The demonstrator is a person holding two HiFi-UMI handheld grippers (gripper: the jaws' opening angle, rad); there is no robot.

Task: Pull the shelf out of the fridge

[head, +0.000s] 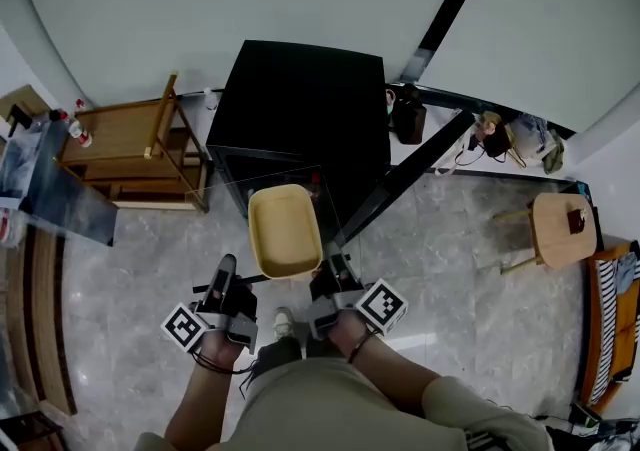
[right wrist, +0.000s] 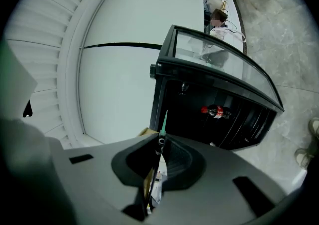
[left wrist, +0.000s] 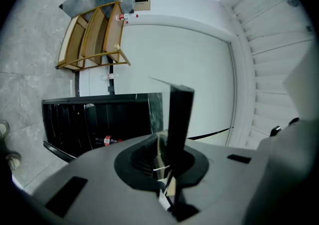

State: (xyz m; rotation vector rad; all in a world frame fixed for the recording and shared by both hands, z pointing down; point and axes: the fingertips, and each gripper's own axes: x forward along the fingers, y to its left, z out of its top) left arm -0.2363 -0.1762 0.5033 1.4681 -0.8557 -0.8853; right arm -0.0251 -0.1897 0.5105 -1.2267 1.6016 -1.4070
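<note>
Fingers of left gripper (head: 228, 267) and right gripper (head: 329, 273) clamp near corners of the shelf (head: 284, 229).

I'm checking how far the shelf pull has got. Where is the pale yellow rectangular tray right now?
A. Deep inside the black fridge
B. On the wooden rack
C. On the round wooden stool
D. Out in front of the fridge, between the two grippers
D: the head view shows the pale yellow rectangular tray out in front of the black fridge, with the left gripper and right gripper at its near end, both shut on the clear glass shelf.
</note>
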